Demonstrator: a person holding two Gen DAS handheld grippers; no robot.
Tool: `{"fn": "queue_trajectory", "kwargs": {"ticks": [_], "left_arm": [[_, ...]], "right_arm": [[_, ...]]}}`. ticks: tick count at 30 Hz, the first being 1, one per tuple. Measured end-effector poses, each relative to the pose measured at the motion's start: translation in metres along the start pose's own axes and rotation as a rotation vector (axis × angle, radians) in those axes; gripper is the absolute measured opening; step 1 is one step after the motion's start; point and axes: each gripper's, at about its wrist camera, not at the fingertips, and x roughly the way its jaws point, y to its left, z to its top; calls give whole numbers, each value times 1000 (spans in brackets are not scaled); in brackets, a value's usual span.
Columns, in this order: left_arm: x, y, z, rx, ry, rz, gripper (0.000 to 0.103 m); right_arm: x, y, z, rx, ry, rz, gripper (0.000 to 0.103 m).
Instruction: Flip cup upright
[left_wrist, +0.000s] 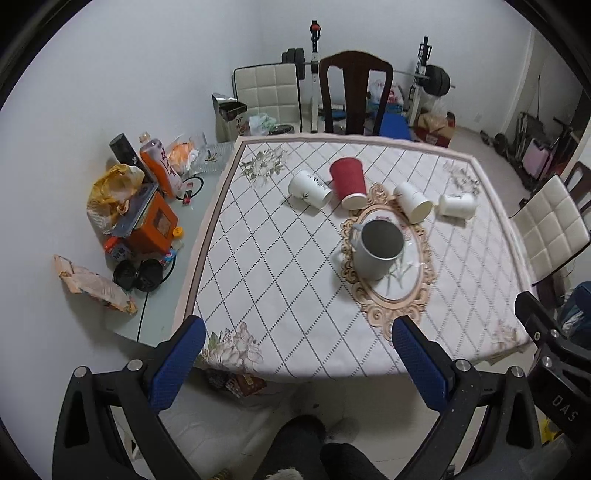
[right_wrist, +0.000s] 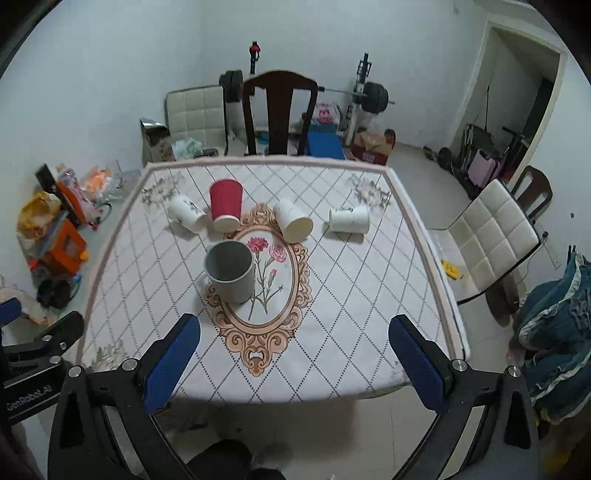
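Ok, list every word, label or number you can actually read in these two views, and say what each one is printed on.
"DAS" – on the black body of the right gripper, seen at the edge of the left wrist view.
"GenRobot.AI" – on the black body of the left gripper, seen at the edge of the right wrist view; the first letters are partly cut off.
Print on the orange carton, the box by the wall and the white paper cups: too small or blurred to read.

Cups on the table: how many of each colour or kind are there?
White paper cups, lying on their sides: 3
Red paper cup, mouth toward the camera: 1
Grey mug, upright: 1
Total: 5
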Motion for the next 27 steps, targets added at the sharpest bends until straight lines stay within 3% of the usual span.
{"fn": "queue_trajectory", "kwargs": {"ticks": [5,14,27], "left_arm": [[-30,2,-13,-4,-35,28,103],[-70,4,-30,-22,-85,40,103],[-90,6,-35,-50,-134,21,103]], "right_arm": [[-48,-10,-5,1,-39,4,103],[-97,-20,-16,4,-86,31,103],[-123,-24,-26,1,-104,41,103]]}}
